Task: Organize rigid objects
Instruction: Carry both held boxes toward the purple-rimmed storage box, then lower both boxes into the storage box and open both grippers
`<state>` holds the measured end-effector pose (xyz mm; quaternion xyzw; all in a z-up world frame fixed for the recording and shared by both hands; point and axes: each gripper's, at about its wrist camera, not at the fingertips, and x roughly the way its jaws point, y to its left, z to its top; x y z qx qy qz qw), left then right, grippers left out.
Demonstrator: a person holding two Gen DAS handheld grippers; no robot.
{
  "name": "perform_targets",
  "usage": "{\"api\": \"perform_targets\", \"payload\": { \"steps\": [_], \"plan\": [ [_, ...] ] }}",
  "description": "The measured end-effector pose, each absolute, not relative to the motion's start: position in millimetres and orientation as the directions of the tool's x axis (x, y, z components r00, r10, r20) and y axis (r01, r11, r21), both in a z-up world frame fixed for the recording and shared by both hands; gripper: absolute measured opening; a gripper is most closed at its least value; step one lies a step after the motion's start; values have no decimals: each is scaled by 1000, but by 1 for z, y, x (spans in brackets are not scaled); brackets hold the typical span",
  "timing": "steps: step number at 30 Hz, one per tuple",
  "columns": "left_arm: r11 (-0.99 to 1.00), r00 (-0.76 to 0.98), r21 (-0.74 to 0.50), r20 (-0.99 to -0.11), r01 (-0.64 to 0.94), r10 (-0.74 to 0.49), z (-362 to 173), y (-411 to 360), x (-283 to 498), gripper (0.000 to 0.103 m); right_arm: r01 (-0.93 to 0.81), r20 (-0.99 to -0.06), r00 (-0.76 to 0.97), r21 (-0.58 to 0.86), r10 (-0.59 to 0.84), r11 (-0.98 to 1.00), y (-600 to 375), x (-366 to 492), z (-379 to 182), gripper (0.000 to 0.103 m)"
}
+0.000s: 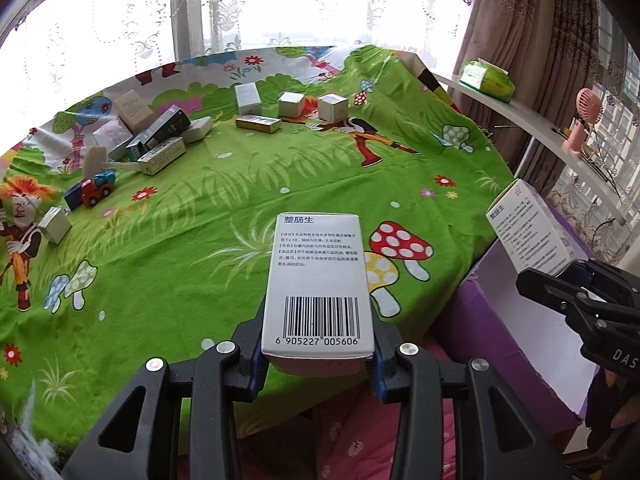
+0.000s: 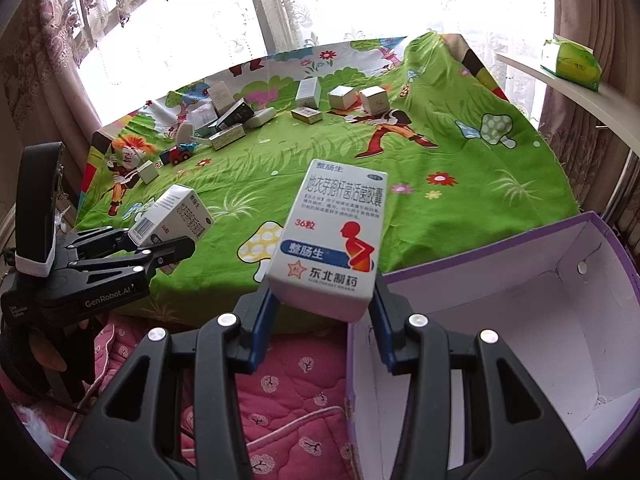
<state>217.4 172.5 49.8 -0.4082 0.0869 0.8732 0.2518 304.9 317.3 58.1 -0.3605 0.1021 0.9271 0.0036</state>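
Left gripper (image 1: 318, 354) clamps a white box (image 1: 318, 280), barcode up, above the table (image 1: 224, 216) edge. Right gripper (image 2: 322, 312) clamps a second box (image 2: 332, 236) just beside the purple carton (image 2: 568, 320).

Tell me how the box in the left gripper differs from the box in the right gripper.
The left gripper holds its medicine box barcode face up; the right gripper holds its medicine box front label up, with the red figure showing. The right one is beside the purple box, the left one farther off. Both are white, same brand, clamped at one end.
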Motion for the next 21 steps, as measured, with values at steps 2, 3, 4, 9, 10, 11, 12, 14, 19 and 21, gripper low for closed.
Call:
{"api": "perform_targets", "payload": {
  "steps": [2, 3, 4, 9, 10, 11, 12, 14, 19, 21],
  "plan": [
    [-832, -520, -44, -763, -552, 385, 55, 190, 225, 41, -108, -669, -742, 180, -41, -978, 329, 316, 58, 47],
    [-815, -514, -29, -763, -578, 392, 57, 202, 230, 41, -124, -670, -742, 174, -26, -977, 334, 321, 58, 47],
    [-795, -509, -13, -762, -606, 400, 58, 214, 235, 41, -141, -672, -740, 166, -7, -976, 340, 326, 58, 47],
    [-675, -457, 42, -767, -737, 451, 59, 270, 269, 41, -233, -684, -726, 157, 64, -960, 370, 350, 53, 47],
    [-652, -447, 52, -769, -756, 456, 58, 280, 275, 41, -252, -688, -721, 156, 77, -955, 376, 354, 53, 47],
    [-630, -435, 59, -773, -774, 462, 57, 289, 280, 41, -270, -693, -715, 154, 91, -950, 382, 357, 52, 48],
    [-609, -422, 63, -777, -791, 467, 56, 298, 285, 41, -291, -697, -709, 151, 107, -945, 387, 361, 51, 48],
    [-567, -398, 69, -783, -821, 479, 54, 315, 295, 41, -334, -704, -696, 143, 142, -932, 400, 366, 49, 48],
    [-450, -313, 44, -778, -892, 545, 49, 345, 316, 42, -450, -726, -647, 117, 232, -886, 433, 377, 49, 48],
    [-390, -250, 2, -770, -921, 587, 48, 346, 323, 49, -507, -744, -608, 93, 279, -857, 444, 380, 49, 54]
  ]
}}
